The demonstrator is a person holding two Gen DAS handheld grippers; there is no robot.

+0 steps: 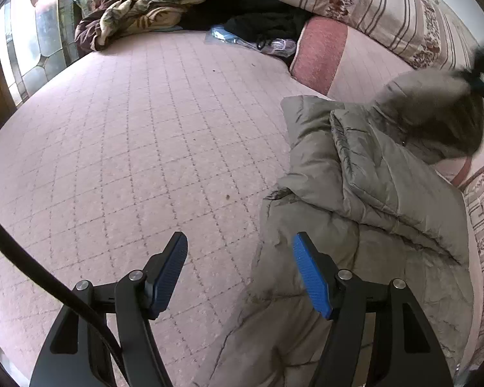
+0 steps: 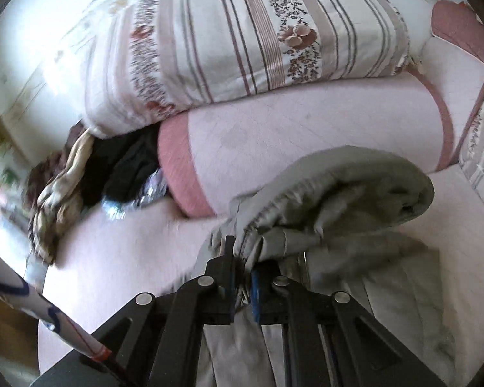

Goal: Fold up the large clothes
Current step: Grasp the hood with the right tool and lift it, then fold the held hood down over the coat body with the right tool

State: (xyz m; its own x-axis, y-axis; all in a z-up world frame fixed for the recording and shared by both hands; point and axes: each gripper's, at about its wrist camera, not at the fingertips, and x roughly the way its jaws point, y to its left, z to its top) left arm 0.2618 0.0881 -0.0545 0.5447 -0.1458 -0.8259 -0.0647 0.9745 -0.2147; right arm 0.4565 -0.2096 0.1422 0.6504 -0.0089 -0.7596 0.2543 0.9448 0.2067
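Observation:
A large grey-green padded jacket lies on the pink quilted bed, along its right side. My left gripper stands open just above the jacket's left edge, with nothing between its blue pads. In the right wrist view my right gripper is shut on a bunched fold of the jacket, which is lifted and curls over toward the far side. That raised part shows blurred at the upper right of the left wrist view, with the dark right gripper above it.
A striped floral pillow rests on a pink-edged folded quilt at the head of the bed. A brown and cream blanket, dark clothes and plastic bags lie at the far edge. A window is at left.

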